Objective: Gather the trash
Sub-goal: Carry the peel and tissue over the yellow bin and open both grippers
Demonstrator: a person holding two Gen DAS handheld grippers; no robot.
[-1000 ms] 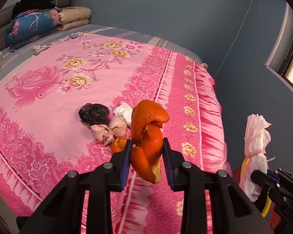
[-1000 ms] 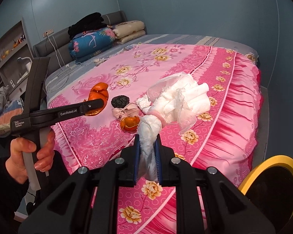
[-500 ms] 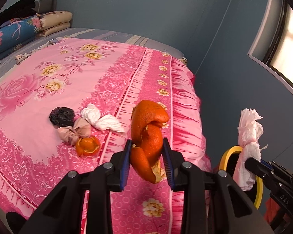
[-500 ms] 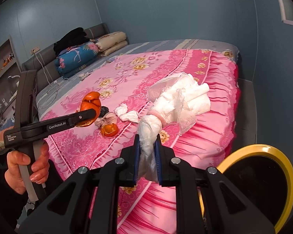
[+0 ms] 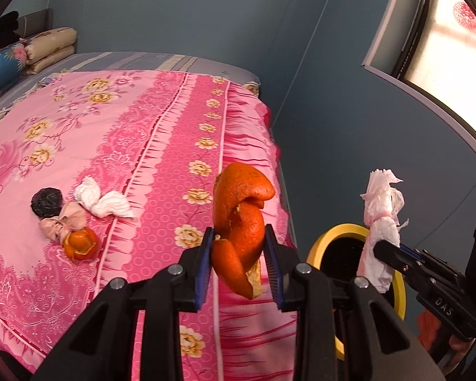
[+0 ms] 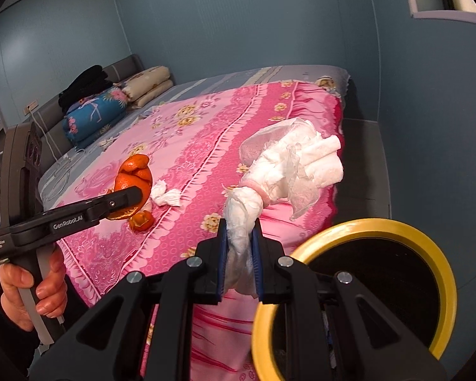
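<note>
Both tongs loaded beside the bed

Left view: our left tongs (image 5: 238, 262) pinch orange peel (image 5: 241, 219) above the bed (image 5: 161, 146), where more scraps, perhaps tissue, lie. Right view: our right tongs (image 6: 239, 255) clamp a tissue bundle (image 6: 282, 171) by the yellow-rimmed bin (image 6: 434, 254).

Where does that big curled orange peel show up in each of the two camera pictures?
Left wrist view: the orange peel sits centre frame, clamped in the left gripper.
Right wrist view: the same peel is at the left, over the bed.
Shared landmark: the yellow-rimmed bin, low and right in both.
</note>
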